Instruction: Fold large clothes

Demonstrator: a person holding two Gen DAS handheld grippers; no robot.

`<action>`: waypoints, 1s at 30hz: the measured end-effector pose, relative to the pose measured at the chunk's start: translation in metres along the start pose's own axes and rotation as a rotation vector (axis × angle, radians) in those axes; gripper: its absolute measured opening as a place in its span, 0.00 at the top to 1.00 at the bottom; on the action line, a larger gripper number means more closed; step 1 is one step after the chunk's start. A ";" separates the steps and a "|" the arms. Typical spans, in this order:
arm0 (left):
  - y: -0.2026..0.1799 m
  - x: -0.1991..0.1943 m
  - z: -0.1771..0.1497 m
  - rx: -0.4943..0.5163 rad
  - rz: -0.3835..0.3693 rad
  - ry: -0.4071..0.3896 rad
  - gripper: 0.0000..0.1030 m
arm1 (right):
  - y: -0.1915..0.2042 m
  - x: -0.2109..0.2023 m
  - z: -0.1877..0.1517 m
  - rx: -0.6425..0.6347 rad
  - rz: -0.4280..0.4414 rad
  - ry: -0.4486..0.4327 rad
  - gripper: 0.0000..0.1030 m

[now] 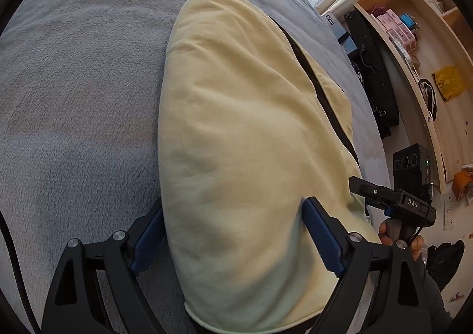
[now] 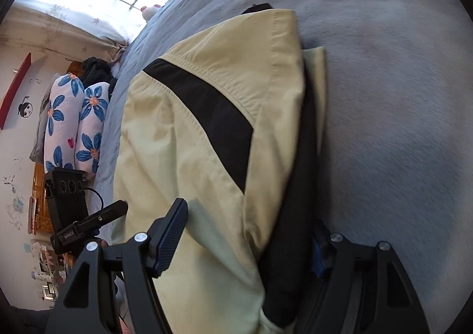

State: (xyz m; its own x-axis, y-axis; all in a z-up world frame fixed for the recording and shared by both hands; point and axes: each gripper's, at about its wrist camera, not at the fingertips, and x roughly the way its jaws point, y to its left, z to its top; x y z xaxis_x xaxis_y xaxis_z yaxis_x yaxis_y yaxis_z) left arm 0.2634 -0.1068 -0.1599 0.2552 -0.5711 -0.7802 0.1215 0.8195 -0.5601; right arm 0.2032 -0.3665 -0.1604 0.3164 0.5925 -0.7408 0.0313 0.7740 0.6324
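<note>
Pale-yellow jacket (image 1: 236, 127) with black stripe (image 2: 207, 109), folded on grey bed (image 1: 74, 83). Left tool (image 1: 233, 233) and right tool (image 2: 248, 242): spread, straddling cloth.

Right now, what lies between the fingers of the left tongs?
The near end of the folded yellow jacket lies between the two blue pads of the left tongs, on the grey blanket. The left wrist view shows this.

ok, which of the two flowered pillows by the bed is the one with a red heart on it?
The left flowered pillow, farther from the bed: a small red heart sits low on it. The right pillow shows only blue flowers.
</note>
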 end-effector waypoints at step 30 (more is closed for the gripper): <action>-0.048 -0.084 0.014 0.165 0.146 -0.139 0.72 | 0.137 -0.023 -0.026 -0.213 -0.157 -0.200 0.91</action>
State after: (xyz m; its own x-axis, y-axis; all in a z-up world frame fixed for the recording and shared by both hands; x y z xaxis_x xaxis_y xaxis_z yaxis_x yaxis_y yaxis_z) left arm 0.2501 -0.0974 -0.0639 0.4091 -0.4437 -0.7973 0.2255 0.8959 -0.3828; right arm 0.1755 -0.2678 -0.0628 0.5043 0.4227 -0.7530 -0.0975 0.8943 0.4368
